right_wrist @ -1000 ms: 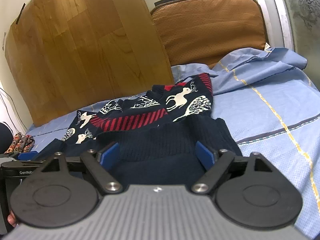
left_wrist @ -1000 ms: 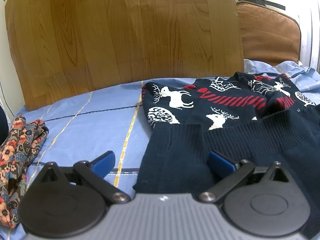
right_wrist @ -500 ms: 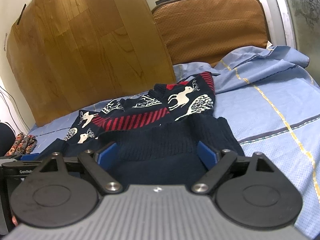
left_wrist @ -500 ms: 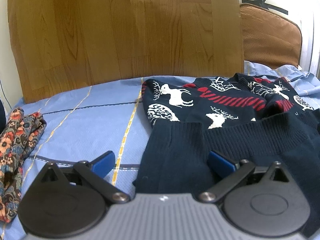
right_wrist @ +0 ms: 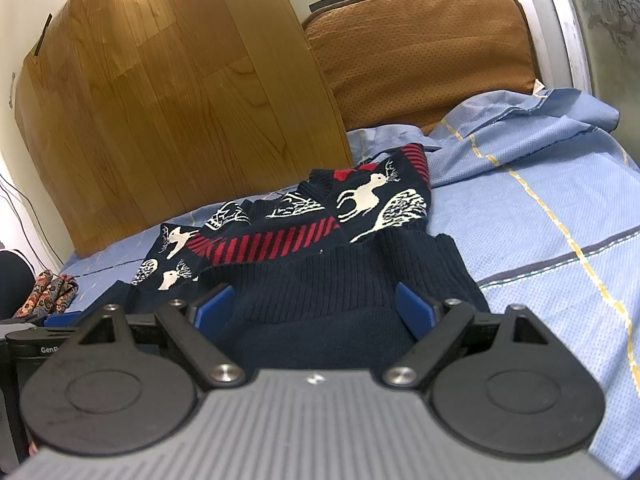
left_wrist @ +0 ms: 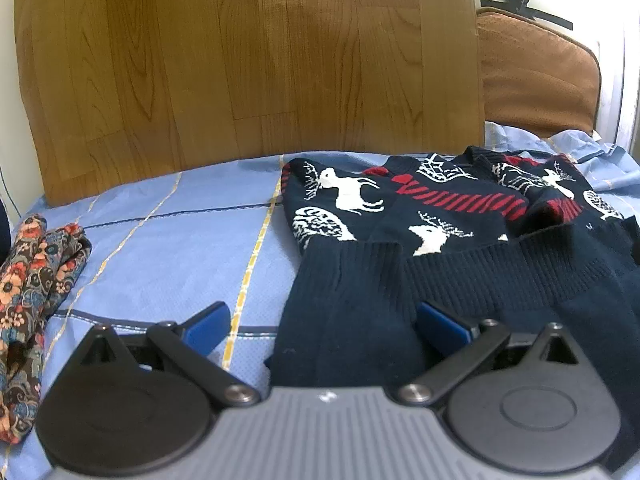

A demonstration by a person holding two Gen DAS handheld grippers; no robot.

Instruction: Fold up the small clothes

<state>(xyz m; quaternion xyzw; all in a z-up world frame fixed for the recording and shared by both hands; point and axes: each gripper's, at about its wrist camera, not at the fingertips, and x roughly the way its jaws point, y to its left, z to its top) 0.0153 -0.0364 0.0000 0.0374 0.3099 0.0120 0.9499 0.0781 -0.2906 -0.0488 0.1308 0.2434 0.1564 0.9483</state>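
Note:
A navy knit sweater [left_wrist: 420, 216] with white reindeer and red stripes lies on the blue bed sheet [left_wrist: 160, 248]; it also shows in the right wrist view [right_wrist: 320, 256]. My left gripper [left_wrist: 320, 320] is open, its blue fingers wide apart over the sweater's near left ribbed edge. My right gripper [right_wrist: 316, 304] is open, its fingers spread over the near right ribbed edge. Neither grips cloth. The left gripper's body [right_wrist: 24, 340] shows at the far left of the right wrist view.
A floral patterned cloth [left_wrist: 36, 280] lies at the left edge of the bed, also seen in the right wrist view [right_wrist: 52, 292]. A wooden board [left_wrist: 248, 64] and a brown cushion [right_wrist: 420, 64] stand behind. The sheet [right_wrist: 540, 216] is bunched at the far right.
Both grippers have tilted slightly, so the view shifts a little. The sweater has not moved and both jaws stay open.

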